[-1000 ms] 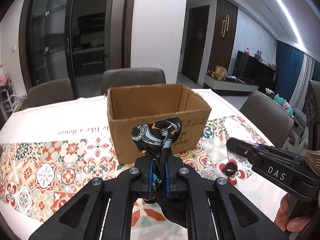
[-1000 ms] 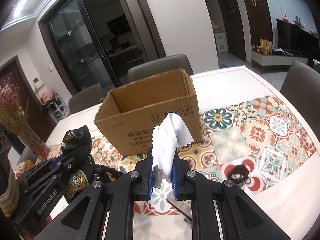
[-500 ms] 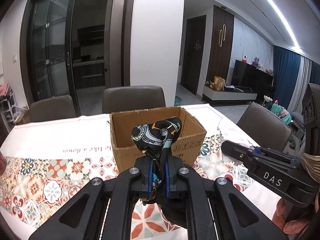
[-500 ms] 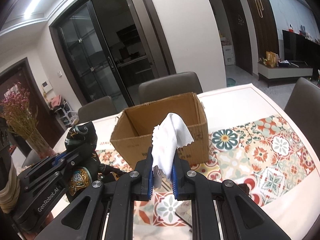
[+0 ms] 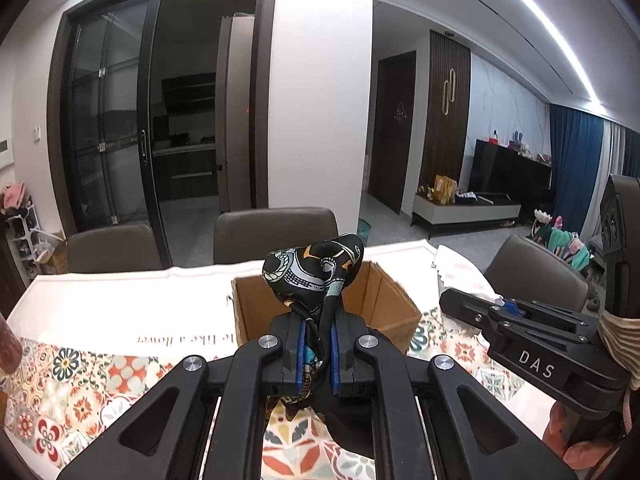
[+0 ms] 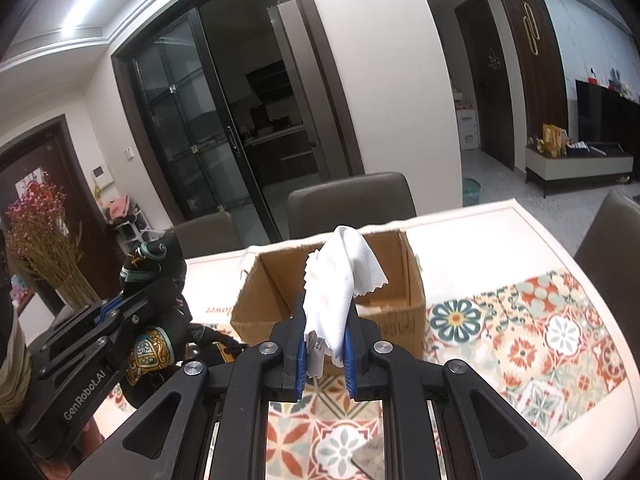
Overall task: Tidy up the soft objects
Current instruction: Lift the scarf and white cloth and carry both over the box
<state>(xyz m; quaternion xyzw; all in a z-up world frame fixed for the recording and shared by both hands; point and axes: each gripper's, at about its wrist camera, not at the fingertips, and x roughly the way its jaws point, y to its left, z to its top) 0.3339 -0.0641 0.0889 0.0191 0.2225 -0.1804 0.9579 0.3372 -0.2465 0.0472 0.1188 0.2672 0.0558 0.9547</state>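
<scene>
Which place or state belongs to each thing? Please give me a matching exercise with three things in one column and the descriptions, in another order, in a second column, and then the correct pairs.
Things:
1. white cloth
2. black patterned scarf
3. cardboard box

Descriptions:
A. stands open on the patterned tablecloth
B. clamped in the left gripper
C. clamped in the right gripper

Pairs: 1-C, 2-B, 3-A

Right claw (image 6: pixel 323 354) clamped on white cloth (image 6: pixel 340 280), above open cardboard box (image 6: pixel 384 312) on desk (image 6: pixel 540 320). Left claw (image 6: pixel 120 306) grips dark patterned scarf (image 6: pixel 154 264), beside box.
</scene>
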